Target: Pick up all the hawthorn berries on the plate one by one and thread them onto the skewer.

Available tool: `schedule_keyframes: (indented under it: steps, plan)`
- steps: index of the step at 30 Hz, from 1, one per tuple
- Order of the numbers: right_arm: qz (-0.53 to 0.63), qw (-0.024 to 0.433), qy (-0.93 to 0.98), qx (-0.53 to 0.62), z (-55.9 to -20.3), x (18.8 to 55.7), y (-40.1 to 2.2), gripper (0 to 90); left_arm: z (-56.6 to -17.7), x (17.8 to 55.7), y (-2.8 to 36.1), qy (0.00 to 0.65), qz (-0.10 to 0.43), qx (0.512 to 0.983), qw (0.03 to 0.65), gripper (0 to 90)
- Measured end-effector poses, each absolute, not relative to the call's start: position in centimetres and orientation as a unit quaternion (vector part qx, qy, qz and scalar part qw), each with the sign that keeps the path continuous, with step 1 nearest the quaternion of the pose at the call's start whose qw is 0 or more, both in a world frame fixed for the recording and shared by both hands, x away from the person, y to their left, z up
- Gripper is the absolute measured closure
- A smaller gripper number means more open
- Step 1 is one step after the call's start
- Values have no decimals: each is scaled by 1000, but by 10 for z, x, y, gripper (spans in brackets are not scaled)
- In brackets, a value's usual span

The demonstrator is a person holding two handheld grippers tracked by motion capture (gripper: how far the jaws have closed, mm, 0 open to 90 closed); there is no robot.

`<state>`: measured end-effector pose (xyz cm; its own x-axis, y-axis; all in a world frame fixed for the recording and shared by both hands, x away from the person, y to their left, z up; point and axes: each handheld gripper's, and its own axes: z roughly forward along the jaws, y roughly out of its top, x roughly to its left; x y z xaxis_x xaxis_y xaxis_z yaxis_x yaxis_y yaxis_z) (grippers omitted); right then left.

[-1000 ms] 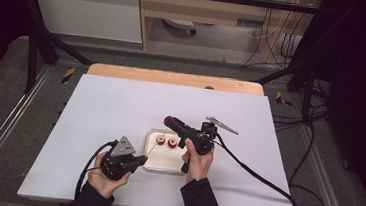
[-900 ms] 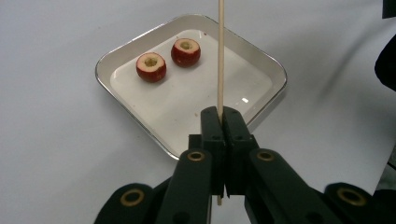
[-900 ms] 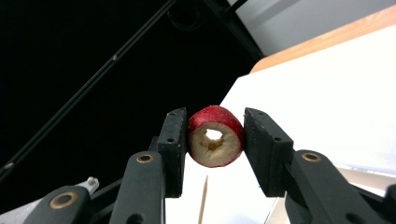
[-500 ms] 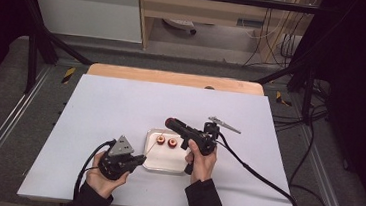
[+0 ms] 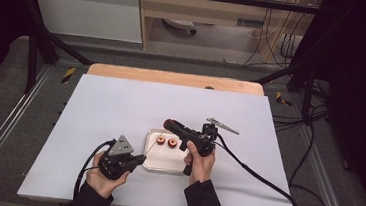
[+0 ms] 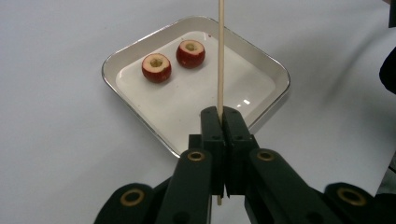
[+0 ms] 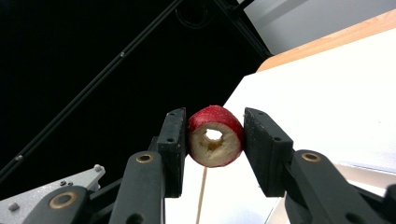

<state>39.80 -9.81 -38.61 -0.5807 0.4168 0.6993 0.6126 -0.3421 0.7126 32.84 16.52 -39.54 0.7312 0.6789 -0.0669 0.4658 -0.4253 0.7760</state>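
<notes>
Gripping tool, left (image 6: 219, 116): jaws pressed together on wooden skewer (image 6: 220, 56).
Gripping tool, right (image 7: 214, 140): cored red fruit (image 7: 215, 136) pinched.
Tray (image 6: 275, 74): two fruits held.

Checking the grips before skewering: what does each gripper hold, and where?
Left gripper pinches the skewer near its lower end; right gripper clamps a cored fruit by its red sides.

Nothing has changed (each hand-held gripper and fruit sits as before).
</notes>
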Motion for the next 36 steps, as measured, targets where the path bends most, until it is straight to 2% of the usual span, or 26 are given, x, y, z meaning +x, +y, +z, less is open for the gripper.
schedule_keyframes:
  steps: [7,15,31,36]
  plan:
    - [-681,73,-572,-451,-390,397,-95,609,-395,329,164,352,123,831,413,889]
    - [-691,47,-570,-442,-397,391,-90,608,-399,328,159,374,111,820,419,888]
    - [-682,67,-565,-459,-398,390,-88,612,-404,324,153,373,131,815,424,890]
    - [-683,67,-562,-463,-397,388,-88,613,-401,326,160,389,136,798,439,890]
